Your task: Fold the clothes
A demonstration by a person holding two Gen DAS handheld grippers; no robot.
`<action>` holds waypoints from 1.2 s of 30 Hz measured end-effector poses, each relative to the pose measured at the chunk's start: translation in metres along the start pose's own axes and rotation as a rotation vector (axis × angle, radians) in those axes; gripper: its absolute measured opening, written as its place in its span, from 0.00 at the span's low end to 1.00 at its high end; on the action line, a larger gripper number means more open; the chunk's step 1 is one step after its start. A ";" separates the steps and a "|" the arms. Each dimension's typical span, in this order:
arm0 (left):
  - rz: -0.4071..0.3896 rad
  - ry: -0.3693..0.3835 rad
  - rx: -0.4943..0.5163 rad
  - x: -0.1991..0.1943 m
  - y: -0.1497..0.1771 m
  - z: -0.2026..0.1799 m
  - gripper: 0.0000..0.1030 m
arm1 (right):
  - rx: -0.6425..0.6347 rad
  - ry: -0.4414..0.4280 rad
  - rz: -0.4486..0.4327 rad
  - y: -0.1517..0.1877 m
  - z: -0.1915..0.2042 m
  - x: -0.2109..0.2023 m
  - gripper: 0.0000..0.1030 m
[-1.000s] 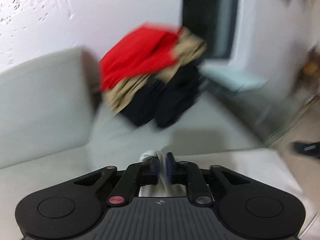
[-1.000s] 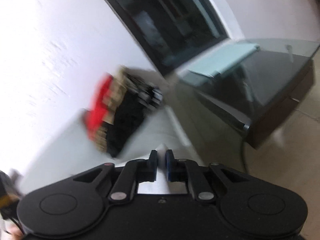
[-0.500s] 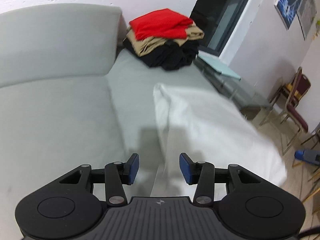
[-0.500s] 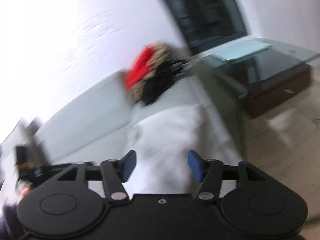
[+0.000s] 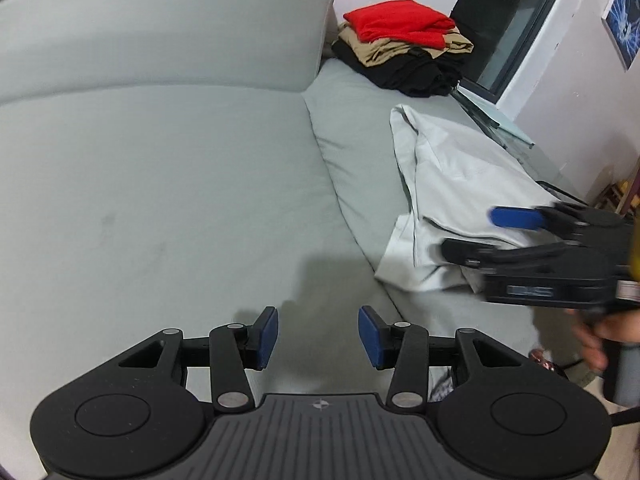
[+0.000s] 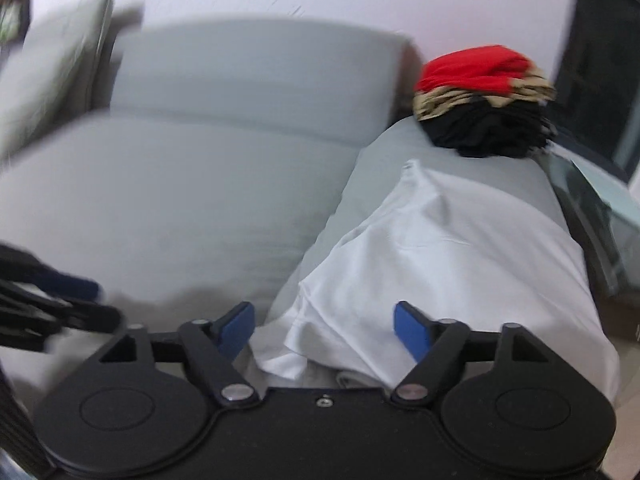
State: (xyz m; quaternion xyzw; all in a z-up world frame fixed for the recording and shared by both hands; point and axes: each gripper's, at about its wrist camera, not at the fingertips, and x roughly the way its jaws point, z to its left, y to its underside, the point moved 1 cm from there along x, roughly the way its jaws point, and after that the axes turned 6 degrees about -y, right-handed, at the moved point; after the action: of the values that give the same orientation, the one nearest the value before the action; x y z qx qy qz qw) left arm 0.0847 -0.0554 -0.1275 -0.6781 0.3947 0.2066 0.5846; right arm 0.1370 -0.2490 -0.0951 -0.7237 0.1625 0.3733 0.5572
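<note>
Grippers, pair: left gripper [image 5: 318,338] parted and empty; right gripper [image 6: 324,326] opening, empty, white garment [image 6: 452,264] just let go.
Garment now lies spread on grey sofa [image 5: 168,184], ready for folding; folded stack [image 5: 404,52] beyond.

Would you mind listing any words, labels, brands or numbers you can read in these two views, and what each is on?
No text is legible in either view.
Label on the side of the right gripper, left wrist view: too blurred to read.
Small emblem on the left gripper body: a mark, no letters.
Wall picture: no words visible.
</note>
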 end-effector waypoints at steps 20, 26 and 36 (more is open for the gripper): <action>0.011 0.151 -0.037 0.026 -0.009 -0.011 0.53 | 0.529 0.036 -0.249 -0.007 -0.098 -0.067 0.08; 0.007 0.178 0.009 0.056 -0.038 -0.035 0.64 | 0.728 0.000 -0.389 0.000 -0.152 -0.118 0.08; 0.051 0.154 0.198 0.121 -0.065 -0.089 0.59 | 0.733 -0.076 -0.369 0.019 -0.181 -0.139 0.08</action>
State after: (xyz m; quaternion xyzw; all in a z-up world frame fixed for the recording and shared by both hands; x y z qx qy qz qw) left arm 0.1923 -0.1753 -0.1556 -0.6206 0.4742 0.1287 0.6110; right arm 0.0966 -0.4486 0.0106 -0.4801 0.1316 0.2109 0.8412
